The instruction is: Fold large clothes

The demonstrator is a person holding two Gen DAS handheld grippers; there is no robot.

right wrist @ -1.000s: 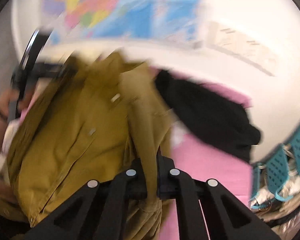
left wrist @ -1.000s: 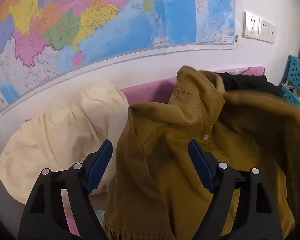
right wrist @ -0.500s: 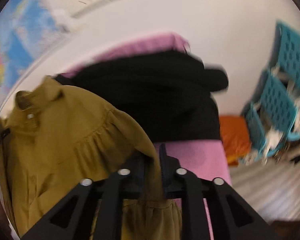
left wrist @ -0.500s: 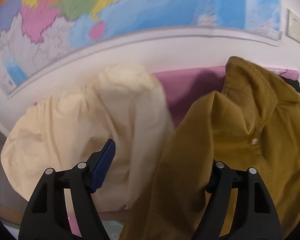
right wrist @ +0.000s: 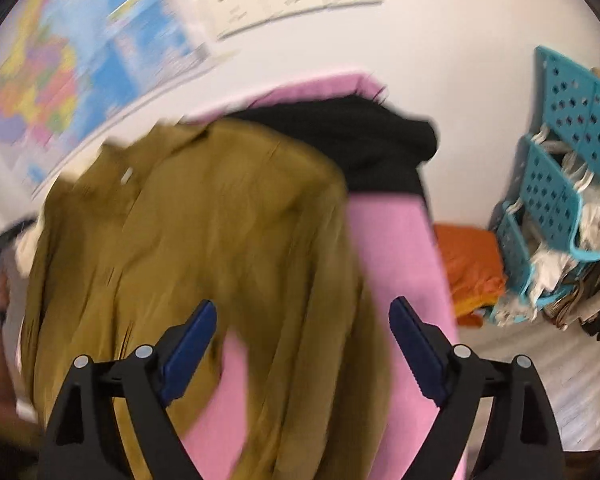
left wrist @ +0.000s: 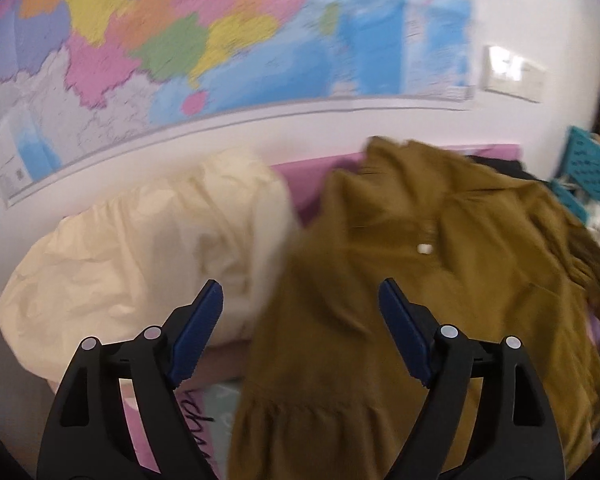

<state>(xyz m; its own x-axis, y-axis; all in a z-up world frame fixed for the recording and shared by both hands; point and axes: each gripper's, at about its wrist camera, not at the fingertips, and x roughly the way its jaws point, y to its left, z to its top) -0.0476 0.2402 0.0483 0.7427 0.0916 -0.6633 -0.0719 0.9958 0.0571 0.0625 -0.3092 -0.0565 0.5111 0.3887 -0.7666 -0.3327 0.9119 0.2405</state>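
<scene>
The olive-brown garment (right wrist: 204, 240) is now spread loosely over the pink surface (right wrist: 392, 240), collar toward the wall and one white button showing. Half a second ago a fold of it was pinched in the right gripper (right wrist: 302, 344); that fold has been let go, and the jaws are opening wide, with only slack cloth and bare pink between the blue pads, nothing pressed. The left gripper (left wrist: 300, 328) is likewise opening (it held nothing a second ago either), and the garment's near edge (left wrist: 380, 280) lies under and between its fingers without being gripped.

So the garment has been laid out, not yet folded: it looks rumpled, with a pink gap showing through its lower part, and smoothing or a fresh grasp on an edge is probably called for.

Around it, a black garment (right wrist: 356, 148) lies at the far end, partly under the olive one, a cream garment (left wrist: 148, 248) is heaped to the left, and a map (left wrist: 220, 40) hangs behind.
</scene>
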